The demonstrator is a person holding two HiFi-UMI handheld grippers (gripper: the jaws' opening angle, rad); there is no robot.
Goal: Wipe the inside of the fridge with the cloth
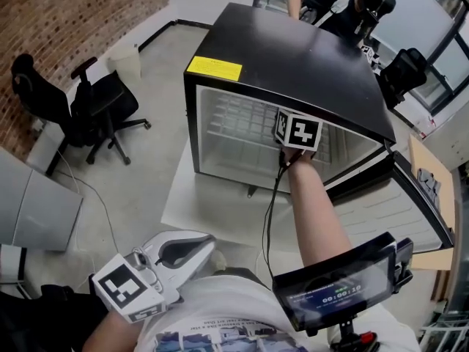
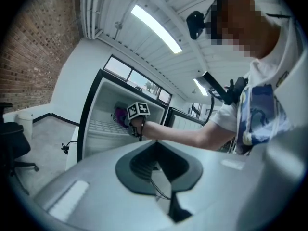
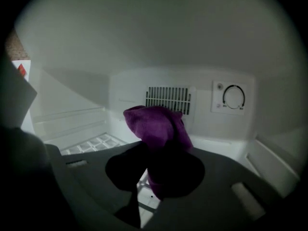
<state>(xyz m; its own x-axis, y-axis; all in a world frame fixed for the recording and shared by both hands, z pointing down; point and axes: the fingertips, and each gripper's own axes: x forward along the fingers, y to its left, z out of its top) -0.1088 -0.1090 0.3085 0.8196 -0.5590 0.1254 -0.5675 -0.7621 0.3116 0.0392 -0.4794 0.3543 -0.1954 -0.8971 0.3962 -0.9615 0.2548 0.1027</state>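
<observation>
The black mini fridge (image 1: 293,57) stands open on a white mat, its door (image 1: 396,204) swung out to the right. My right gripper (image 1: 291,135) reaches inside above the wire shelf (image 1: 234,127); only its marker cube shows in the head view. In the right gripper view that gripper (image 3: 159,174) is shut on the purple cloth (image 3: 155,126), which bunches up in front of the back wall's vent grille (image 3: 168,99) and thermostat dial (image 3: 233,97). The left gripper view also shows the cloth (image 2: 119,114) inside the fridge. My left gripper (image 1: 207,245) hangs near my body, shut and holding nothing.
A black office chair (image 1: 88,108) and a pale bin (image 1: 126,59) stand left of the fridge by the brick wall. Another person (image 1: 352,9) and a second chair (image 1: 403,72) are behind it. A cable (image 1: 271,211) trails from my right gripper. A screen (image 1: 341,288) sits at my chest.
</observation>
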